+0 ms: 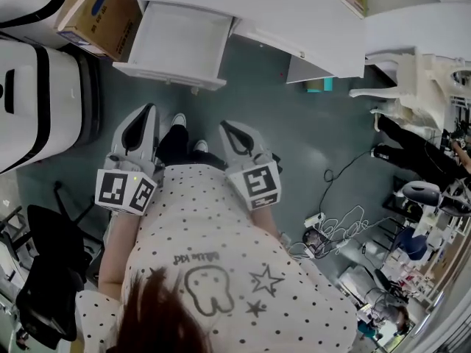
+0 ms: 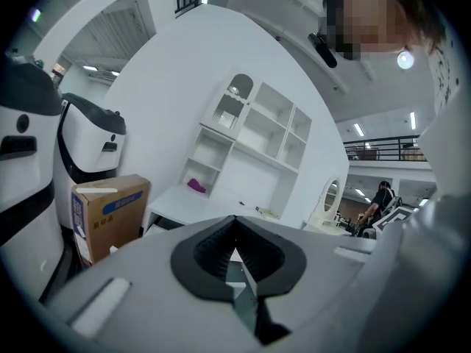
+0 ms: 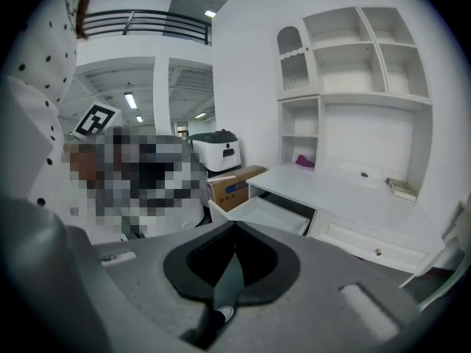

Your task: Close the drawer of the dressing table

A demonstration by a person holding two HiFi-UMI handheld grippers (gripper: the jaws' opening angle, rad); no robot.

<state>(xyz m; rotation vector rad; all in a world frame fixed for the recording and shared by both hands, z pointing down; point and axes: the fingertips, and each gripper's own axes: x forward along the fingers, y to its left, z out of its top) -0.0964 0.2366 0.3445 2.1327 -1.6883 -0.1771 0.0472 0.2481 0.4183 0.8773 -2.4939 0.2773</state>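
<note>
The left gripper point(image 1: 146, 111) has its jaws pressed together, tips meeting with nothing between them; through the hollow behind the tips only floor shows. The right gripper point(image 1: 225, 127) is likewise closed tip to tip and holds nothing. A person holds both close against the chest, side by side, pointing toward the dressing table point(image 1: 294, 13). Neither touches anything. The drawer point(image 1: 180, 43) stands pulled out from under the left end of the worktop point(image 3: 353, 197), well apart from both grippers. A cardboard box point(image 1: 99, 9) sits on the floor just beside the drawer's left side.
</note>
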